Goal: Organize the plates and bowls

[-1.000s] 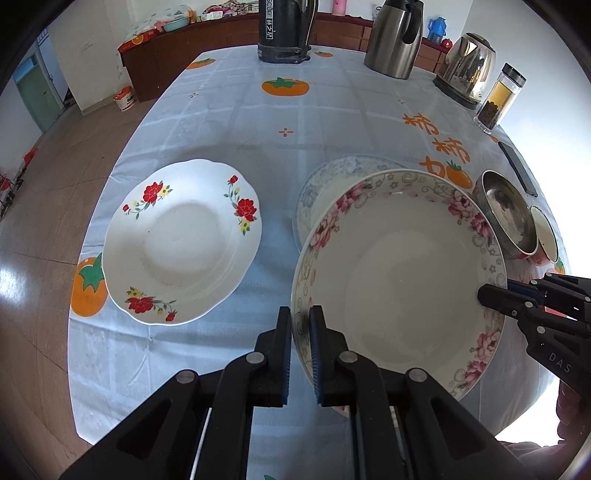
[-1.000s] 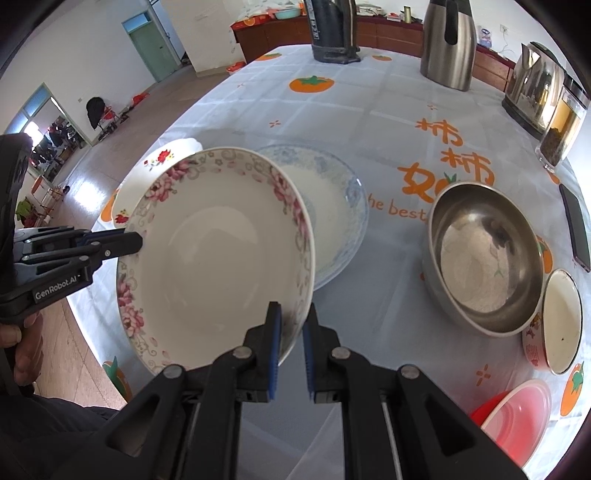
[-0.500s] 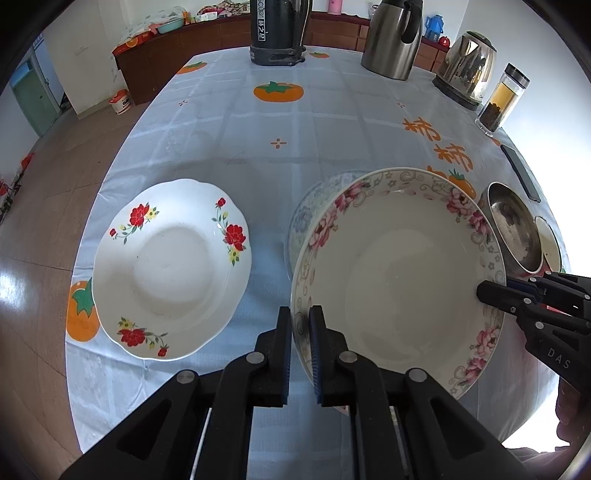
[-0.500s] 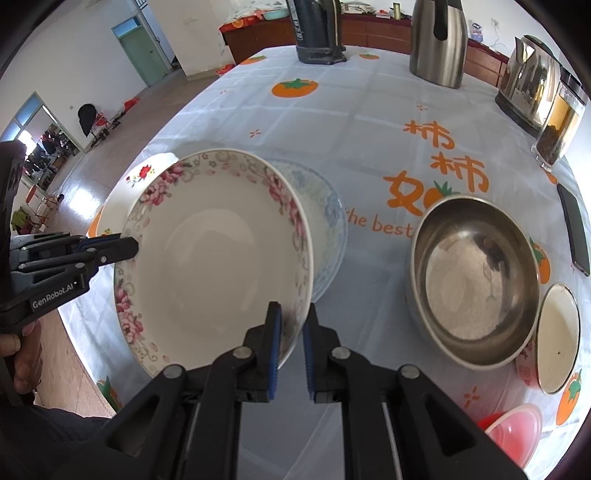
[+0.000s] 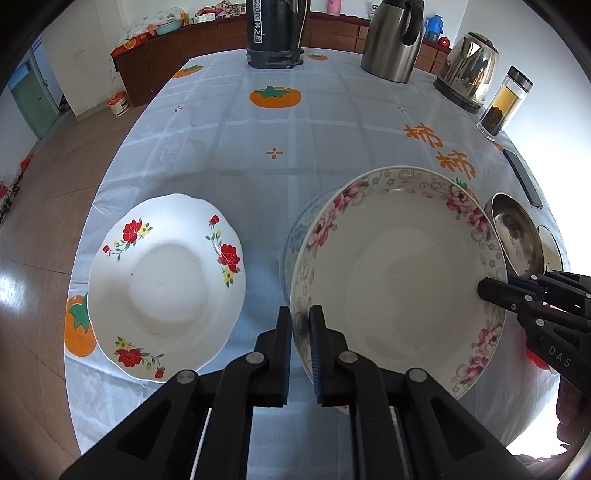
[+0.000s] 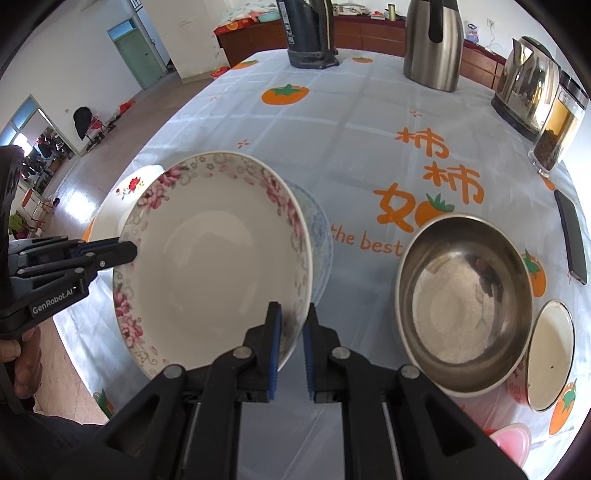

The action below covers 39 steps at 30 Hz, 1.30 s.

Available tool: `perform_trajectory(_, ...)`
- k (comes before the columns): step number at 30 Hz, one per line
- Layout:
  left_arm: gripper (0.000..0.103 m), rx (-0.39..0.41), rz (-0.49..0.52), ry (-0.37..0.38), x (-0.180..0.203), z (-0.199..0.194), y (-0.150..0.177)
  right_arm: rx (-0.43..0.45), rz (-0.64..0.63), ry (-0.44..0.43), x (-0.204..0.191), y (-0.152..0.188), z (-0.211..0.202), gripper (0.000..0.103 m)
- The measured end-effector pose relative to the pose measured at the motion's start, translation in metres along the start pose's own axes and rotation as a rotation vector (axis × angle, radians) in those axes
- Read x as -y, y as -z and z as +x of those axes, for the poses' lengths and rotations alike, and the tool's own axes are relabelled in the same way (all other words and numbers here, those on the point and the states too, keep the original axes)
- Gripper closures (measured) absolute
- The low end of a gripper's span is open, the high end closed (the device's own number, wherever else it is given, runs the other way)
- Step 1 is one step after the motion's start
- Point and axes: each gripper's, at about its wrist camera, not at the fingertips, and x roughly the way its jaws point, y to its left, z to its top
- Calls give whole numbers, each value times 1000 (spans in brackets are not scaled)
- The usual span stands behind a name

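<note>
Between the two grippers a pink-flowered plate point(image 5: 399, 280) is held clear of the table, tilted, above a blue-patterned plate point(image 6: 320, 236) of which only a crescent of rim is seen. The left gripper point(image 5: 300, 325) is clamped tight on the plate's near rim, its blue pads pressed to either face. The right gripper point(image 6: 291, 325) is closed likewise on the opposite rim, the edge being pinched between its narrow jaws.

Beside the held plate, to its left in the left wrist view, a white scalloped plate with red flowers point(image 5: 166, 284) is laid flat and empty on the tablecloth point(image 5: 295, 147), well apart from the grippers. The cloth is pale blue-white, printed with orange persimmons and orange lettering.

To the right, a steel bowl point(image 6: 463, 306) is set on the cloth, empty, with a small enamel bowl point(image 6: 548, 354) just beside it, also empty. A red plastic lid or dish point(image 6: 511, 441) is partly seen at the table edge, and a dark phone point(image 6: 571, 236) is laid near the far right edge.

At the far end are stood a black thermos point(image 5: 275, 33), a steel jug point(image 5: 393, 37), an electric kettle point(image 5: 467, 70) and a glass bottle of tea point(image 5: 504, 103). A dark wooden sideboard point(image 5: 166, 62), a brown tiled floor and a green door point(image 6: 138, 57) are seen beyond.
</note>
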Motion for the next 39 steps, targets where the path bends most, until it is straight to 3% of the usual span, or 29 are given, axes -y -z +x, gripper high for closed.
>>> perform_trajectory(39, 93, -27, -27, -4, 0, 23, -24, -34, -20, 21, 15, -30, 19, 91)
